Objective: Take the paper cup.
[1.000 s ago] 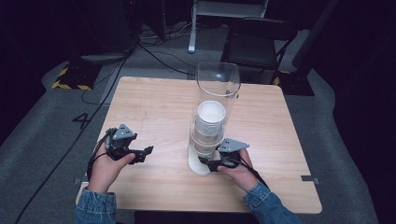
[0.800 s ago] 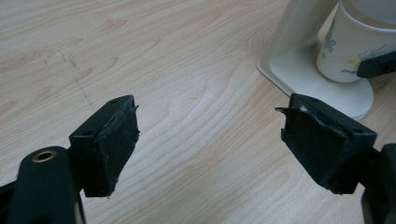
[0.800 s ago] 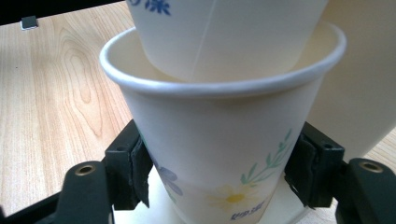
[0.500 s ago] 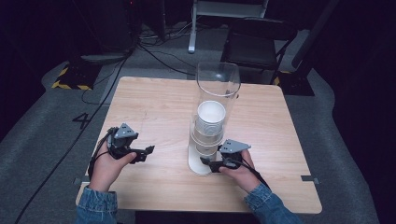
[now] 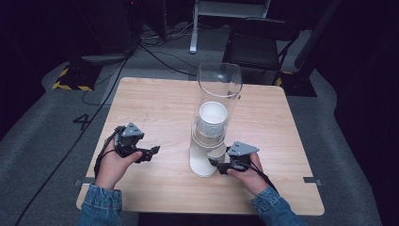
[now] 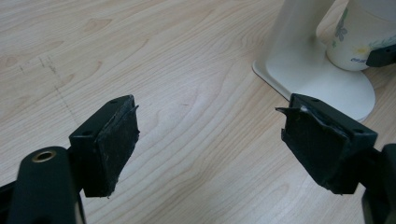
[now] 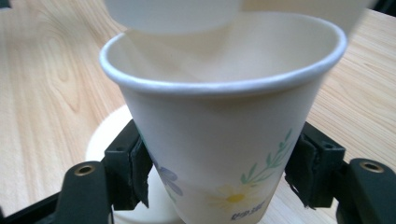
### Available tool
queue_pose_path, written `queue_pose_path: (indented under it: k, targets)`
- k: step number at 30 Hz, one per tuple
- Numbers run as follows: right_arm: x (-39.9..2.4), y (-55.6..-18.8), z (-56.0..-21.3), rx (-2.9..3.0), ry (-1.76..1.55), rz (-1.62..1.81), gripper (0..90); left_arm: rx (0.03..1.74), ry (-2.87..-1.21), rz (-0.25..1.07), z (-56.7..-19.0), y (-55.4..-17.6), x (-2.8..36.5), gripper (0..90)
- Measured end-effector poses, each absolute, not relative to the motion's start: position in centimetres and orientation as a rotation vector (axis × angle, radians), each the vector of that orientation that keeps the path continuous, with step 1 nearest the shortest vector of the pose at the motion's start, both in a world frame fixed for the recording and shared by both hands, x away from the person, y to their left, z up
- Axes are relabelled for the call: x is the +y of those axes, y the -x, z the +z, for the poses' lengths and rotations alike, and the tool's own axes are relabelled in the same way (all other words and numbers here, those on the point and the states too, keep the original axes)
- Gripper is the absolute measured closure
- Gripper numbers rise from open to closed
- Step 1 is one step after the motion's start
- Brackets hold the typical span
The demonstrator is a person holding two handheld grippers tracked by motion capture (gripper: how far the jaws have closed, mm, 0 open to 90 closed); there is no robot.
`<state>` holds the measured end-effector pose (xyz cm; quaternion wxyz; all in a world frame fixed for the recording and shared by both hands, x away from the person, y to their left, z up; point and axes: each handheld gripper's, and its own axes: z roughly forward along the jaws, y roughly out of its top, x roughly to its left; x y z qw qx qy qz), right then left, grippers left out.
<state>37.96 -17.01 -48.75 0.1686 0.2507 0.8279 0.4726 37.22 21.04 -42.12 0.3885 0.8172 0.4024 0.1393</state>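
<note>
A clear dispenser tube [image 5: 219, 89] stands on a white base [image 5: 200, 165] and holds a stack of paper cups [image 5: 212, 117]. My right gripper [image 5: 217, 165] is at the foot of the tube. It is shut on the lowest paper cup [image 7: 219, 126], a white one with a flower print, with one pad against each side. Just above that cup's rim hangs the bottom of another cup [image 7: 173, 14]. My left gripper [image 5: 153, 153] rests low over the table to the left of the base, open, with nothing between its pads [image 6: 116, 140]. From there the white base [image 6: 317, 79] and the held cup [image 6: 357, 37] lie ahead to the right.
The wooden table [image 5: 155, 103] carries the dispenser near its middle, with bare wood around it. A dark chair [image 5: 263, 42] and floor cables [image 5: 155, 47] lie beyond the far edge. Both hands come in over the near edge.
</note>
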Motion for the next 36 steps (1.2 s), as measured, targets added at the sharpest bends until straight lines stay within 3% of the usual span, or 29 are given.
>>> queue_pose_path:
  k: [36]
  targets:
    - [-27.2, -40.8, -45.5, 2.07, -1.074, 1.375, 31.7, 1.022, -2.12, 0.345, -42.8, -37.9, 20.7, 17.8]
